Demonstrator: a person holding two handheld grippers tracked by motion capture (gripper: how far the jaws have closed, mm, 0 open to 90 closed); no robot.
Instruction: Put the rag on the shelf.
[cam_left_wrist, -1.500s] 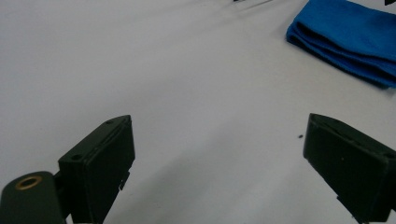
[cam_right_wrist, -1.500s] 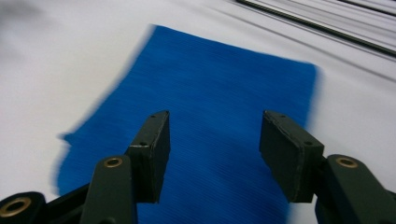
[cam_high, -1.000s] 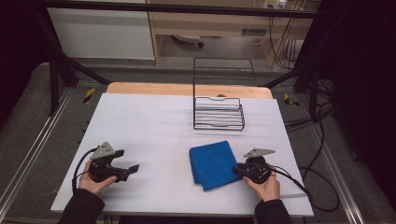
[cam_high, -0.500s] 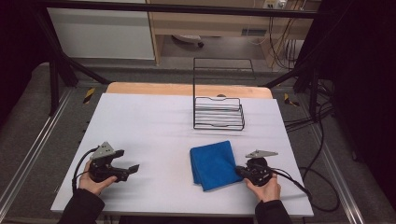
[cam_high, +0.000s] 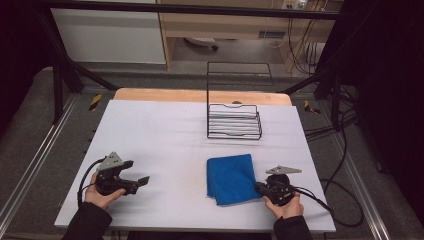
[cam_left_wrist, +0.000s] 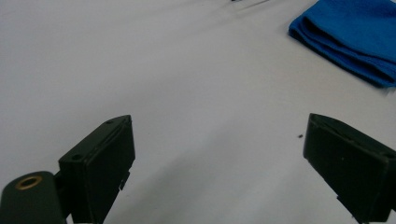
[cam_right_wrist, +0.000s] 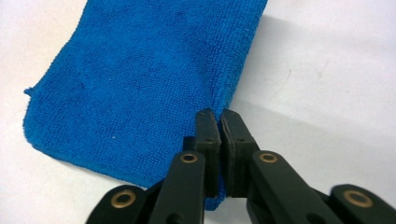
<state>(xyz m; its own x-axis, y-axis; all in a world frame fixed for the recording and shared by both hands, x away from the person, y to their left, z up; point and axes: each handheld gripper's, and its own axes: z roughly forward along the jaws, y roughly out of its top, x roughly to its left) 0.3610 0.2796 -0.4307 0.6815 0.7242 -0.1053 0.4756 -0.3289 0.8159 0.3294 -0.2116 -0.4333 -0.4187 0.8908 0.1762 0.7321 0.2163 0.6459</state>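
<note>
R gripper jaws just closed, pinching blue cloth edge; L gripper apart.

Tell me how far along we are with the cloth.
Done: the right tool has just closed on the near edge of the folded cloth. In hand: that pinch; the cloth lies flat on the table. Left: lifting or moving it; the left tool waits open, apart.

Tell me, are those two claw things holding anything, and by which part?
The right gripper pinches the folded blue cloth at its near right edge. The left gripper holds nothing; its jaws stand wide open over the table.
</note>
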